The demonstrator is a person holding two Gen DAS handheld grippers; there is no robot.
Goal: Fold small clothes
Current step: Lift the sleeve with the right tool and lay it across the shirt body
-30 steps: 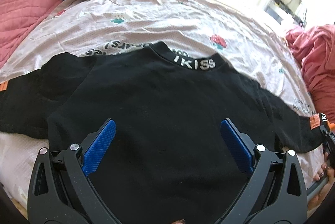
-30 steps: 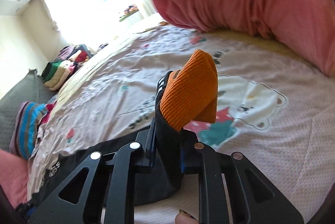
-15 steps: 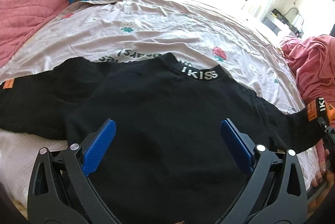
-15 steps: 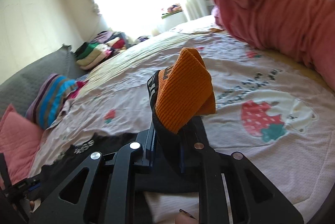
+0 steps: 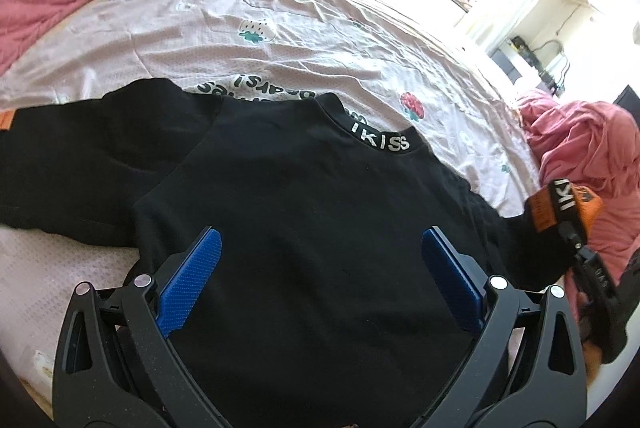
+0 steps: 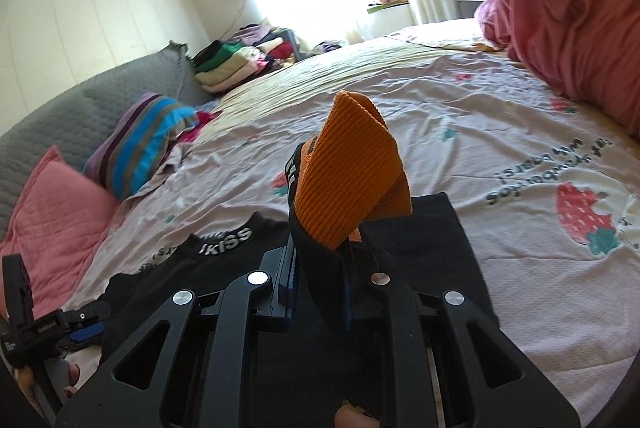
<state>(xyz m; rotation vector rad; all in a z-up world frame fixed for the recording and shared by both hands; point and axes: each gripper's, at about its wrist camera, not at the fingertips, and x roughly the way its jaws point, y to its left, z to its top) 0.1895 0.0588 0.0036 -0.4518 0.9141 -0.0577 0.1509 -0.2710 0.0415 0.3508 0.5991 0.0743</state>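
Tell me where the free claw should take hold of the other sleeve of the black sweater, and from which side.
Grip the flat sleeve at its cuff end, by the orange tag at the picture's far left edge. It lies spread on the bedsheet, so the left claw, open above the sweater body, should probably come from outside the cuff, low, one finger sliding under. The right claw already pinches the orange cuff.

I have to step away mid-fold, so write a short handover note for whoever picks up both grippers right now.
Right gripper: shut on the orange cuff of the black top's sleeve, cuff lifted off the bed.
Left gripper: open, empty, above the top's lower body.
The top lies flat on the bedspread, collar away from the left wrist camera; the other sleeve is spread out to the side.
Done: one cuff grasped.
Left: likely lay this sleeve across the body, then the other, then fold the body.
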